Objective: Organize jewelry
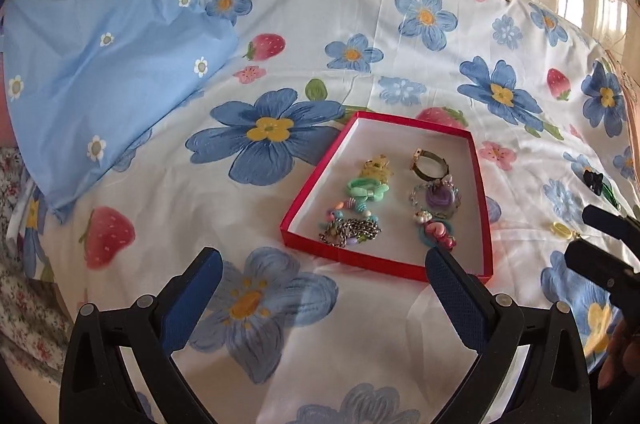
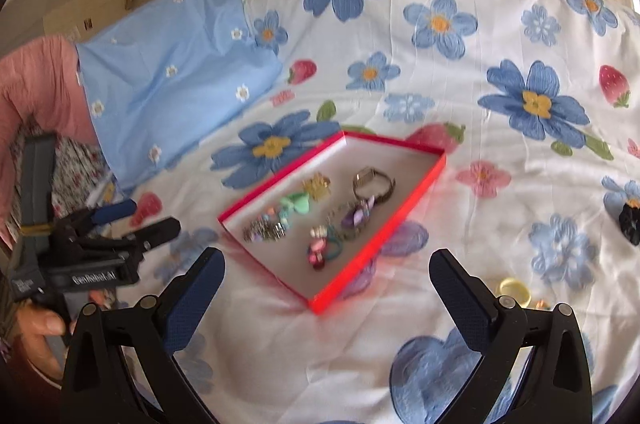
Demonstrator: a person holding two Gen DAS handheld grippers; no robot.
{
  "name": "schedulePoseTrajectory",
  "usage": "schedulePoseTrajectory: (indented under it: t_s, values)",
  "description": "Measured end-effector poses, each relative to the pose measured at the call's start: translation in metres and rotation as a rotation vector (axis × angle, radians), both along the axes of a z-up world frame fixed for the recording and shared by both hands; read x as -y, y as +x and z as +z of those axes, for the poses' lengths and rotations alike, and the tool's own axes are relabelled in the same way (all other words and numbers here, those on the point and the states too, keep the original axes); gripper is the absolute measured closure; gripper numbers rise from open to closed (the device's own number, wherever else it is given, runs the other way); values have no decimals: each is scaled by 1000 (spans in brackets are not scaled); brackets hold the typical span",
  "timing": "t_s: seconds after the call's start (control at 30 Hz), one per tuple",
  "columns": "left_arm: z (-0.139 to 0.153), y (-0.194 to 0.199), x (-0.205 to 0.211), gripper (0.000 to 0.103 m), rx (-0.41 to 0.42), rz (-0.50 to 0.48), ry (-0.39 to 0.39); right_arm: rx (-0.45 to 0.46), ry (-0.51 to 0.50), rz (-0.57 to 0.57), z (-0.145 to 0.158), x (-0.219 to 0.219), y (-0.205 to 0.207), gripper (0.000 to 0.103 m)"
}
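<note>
- I am holding my left tool [image 1: 322, 266] above the bed sheet [image 1: 400, 36], and its two fingers are standing spread wide with nothing between them.
- My right tool [image 2: 326, 266] is also standing wide apart and is gripping nothing; it is hovering over the same flowered sheet.
- The red box [image 1: 482, 184] is lying flat on the sheet, just beyond both tools, and it is carrying the jewelry.
- Inside it, a watch [image 1: 428, 164] is lying at the far side, a mint green bow [image 1: 366, 189] is resting near the middle, a silver chain [image 1: 352, 230] is lying at the near left, and a pink piece [image 1: 440, 234] is sitting at the near right.
- A small yellow ring [image 2: 512, 289] is lying on the sheet outside the box, near my right tool.
- A black scrunchie [image 2: 631, 222] is resting further away on the right side.
- A light blue pillow [image 1: 104, 64] is lying at the left.
</note>
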State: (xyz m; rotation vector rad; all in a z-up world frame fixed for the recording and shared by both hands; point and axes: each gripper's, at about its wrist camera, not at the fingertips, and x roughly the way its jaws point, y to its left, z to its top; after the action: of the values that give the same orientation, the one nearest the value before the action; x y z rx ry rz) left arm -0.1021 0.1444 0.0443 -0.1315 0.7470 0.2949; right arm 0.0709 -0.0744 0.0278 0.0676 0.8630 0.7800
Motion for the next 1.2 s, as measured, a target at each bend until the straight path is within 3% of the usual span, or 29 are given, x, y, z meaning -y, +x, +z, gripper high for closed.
schedulePoseTrajectory:
  t_s: [0.17, 0.53, 1.2]
  values:
    - [-9, 2, -2, 1, 15, 12, 21, 14, -30, 7, -22, -4, -13, 0]
    - [-17, -12, 5, 1, 43, 0, 32, 17, -36, -3, -35, -2, -18, 0]
    - [-11, -20, 15, 1, 51, -12, 72, 14, 0, -14, -31, 4, -17, 0]
